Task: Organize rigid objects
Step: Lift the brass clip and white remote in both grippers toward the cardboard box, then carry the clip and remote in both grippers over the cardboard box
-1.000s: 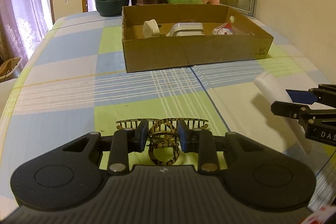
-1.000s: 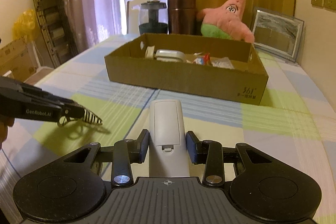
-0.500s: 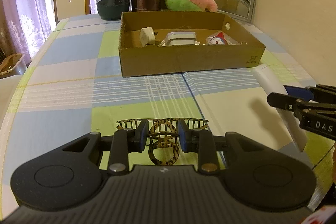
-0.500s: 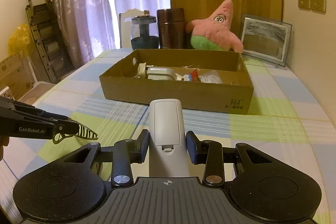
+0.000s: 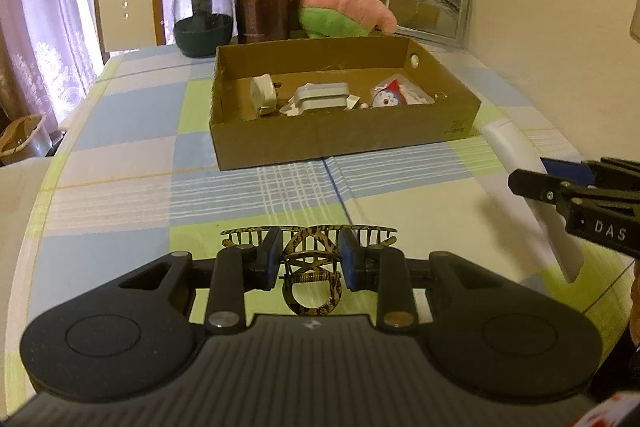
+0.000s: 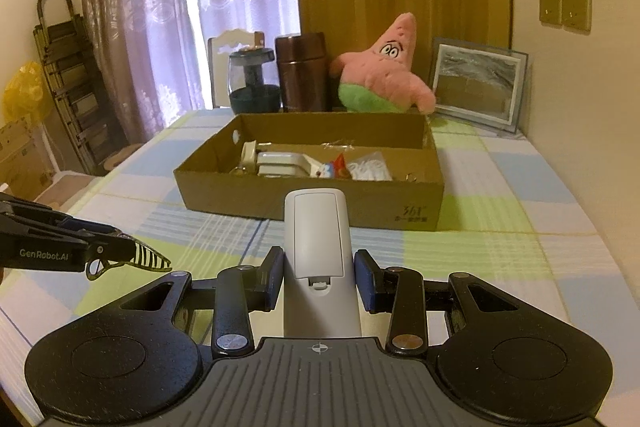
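- Cardboard box (image 5: 344, 143) already holds several small items; two more are in hand, neither yet over the box.
- Left gripper (image 5: 309, 259) is clamped on the tortoiseshell hair claw (image 5: 310, 259), clear above the tablecloth (image 5: 120, 187).
- Right gripper (image 6: 319, 281) is closed on the white remote (image 6: 318, 243), which projects forward toward the box.

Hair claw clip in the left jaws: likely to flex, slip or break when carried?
The hair claw clip looks like hard plastic, so probably stiff. Its thin teeth seem snappable if squeezed hard. The jaws pinch only its narrow hinge, so it might pivot; it looks light.
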`<state>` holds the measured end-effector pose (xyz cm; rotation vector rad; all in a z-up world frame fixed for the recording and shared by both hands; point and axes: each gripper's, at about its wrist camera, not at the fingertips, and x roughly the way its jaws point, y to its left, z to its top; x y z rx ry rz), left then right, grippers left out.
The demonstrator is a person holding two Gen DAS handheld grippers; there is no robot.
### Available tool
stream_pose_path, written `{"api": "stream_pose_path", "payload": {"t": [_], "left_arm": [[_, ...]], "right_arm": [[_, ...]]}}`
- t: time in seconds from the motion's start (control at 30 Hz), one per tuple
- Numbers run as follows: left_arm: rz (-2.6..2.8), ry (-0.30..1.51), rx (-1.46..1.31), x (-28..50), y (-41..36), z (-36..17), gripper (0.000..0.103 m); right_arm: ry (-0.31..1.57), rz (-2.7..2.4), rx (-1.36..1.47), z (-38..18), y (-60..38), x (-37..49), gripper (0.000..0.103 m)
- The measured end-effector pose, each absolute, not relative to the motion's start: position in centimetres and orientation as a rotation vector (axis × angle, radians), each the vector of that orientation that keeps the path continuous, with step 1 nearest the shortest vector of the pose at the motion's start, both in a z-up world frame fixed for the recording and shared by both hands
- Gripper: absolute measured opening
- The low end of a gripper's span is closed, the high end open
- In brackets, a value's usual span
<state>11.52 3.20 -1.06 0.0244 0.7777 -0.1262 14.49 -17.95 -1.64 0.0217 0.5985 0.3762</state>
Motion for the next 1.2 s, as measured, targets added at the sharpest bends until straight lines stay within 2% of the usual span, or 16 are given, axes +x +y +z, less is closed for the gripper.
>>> {"api": "stream_pose_path", "payload": {"t": [0.47, 1.2], "left_arm": [[-0.19, 0.792, 0.155, 13.5, 1.4, 2.2, 0.025], [-0.331, 0.829, 0.196, 19.5, -0.1, 7.5, 0.025]], "right_arm": [[0.656, 0.377, 0.024, 2.5, -19.9, 17.0, 0.035], [0.723, 0.414, 0.005, 7.3, -21.7, 23.8, 0.035]]}}
